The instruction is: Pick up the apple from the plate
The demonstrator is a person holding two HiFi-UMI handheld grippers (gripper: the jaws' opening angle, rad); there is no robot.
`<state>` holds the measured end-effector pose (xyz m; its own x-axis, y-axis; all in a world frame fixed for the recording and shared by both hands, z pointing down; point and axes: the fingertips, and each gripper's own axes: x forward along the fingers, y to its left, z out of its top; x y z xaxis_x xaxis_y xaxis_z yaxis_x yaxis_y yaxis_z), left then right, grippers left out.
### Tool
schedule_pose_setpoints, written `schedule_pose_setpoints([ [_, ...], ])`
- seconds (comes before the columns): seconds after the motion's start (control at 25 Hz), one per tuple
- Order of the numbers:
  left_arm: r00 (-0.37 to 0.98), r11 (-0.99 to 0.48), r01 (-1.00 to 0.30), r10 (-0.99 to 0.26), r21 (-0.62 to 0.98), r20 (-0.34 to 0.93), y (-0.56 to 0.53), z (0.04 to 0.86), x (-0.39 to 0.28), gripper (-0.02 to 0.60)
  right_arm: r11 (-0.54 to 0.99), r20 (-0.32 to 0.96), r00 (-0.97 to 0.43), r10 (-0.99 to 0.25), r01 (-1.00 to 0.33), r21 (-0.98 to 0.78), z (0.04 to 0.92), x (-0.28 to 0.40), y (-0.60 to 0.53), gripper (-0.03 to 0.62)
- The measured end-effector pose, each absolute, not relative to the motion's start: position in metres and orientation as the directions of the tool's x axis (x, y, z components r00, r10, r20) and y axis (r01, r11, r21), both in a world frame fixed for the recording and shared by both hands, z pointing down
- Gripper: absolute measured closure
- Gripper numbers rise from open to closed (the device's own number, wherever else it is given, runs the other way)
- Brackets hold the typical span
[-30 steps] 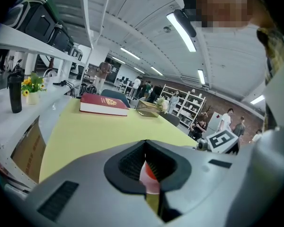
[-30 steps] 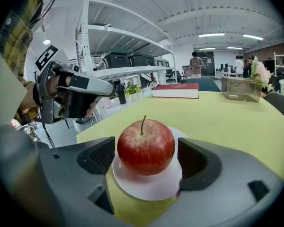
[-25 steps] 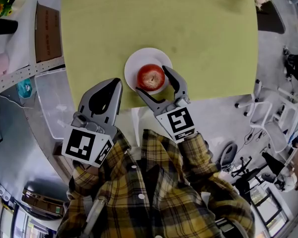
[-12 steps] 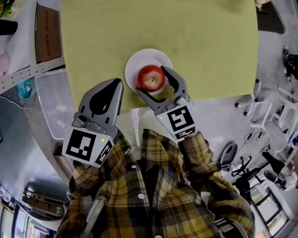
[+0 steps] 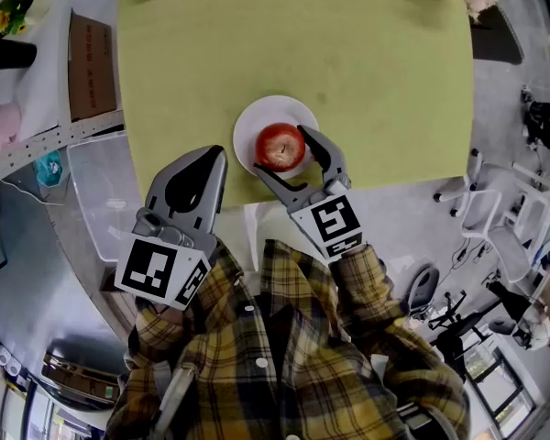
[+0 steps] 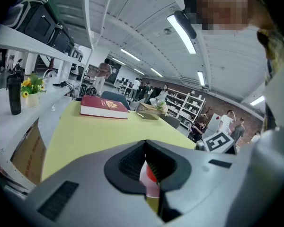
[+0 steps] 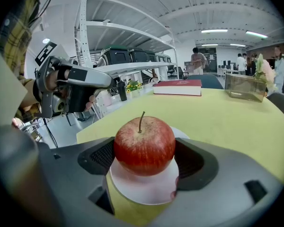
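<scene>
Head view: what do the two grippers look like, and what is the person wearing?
Both the left gripper and the right gripper are grey plastic with curved jaws lined by black ribbed pads. Each carries a white cube printed with black square markers. The person wears a yellow-and-dark plaid shirt with long sleeves and pale buttons.

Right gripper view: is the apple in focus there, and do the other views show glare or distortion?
Right gripper view: the apple is sharp and evenly lit; the shelves bow from the wide lens. Left gripper view: the ceiling lamps are blown out to white. Head view: the table edges curve outward.
</scene>
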<state>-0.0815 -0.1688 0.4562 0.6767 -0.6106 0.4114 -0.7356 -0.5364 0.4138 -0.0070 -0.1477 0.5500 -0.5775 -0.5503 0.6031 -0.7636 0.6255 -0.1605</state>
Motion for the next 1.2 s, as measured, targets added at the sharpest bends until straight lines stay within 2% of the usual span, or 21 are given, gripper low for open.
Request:
schedule_pose_setpoints([
  [0.64, 0.692, -0.584, -0.721, -0.635, 0.374, 0.343, -0.193, 0.407, -0.076, 0.575, 0.632, 0.561, -0.586, -0.585, -0.763, -0.139, 0.494, -0.009, -0.171, 0.21],
  [1.2, 0.721, -0.653, -0.692, -0.639, 0.308, 0.267, -0.203, 0.344, -0.059, 0.574, 0.621, 0.462, -0.609, -0.645, -0.77, -0.148, 0.392, -0.005, -0.175, 0.21],
])
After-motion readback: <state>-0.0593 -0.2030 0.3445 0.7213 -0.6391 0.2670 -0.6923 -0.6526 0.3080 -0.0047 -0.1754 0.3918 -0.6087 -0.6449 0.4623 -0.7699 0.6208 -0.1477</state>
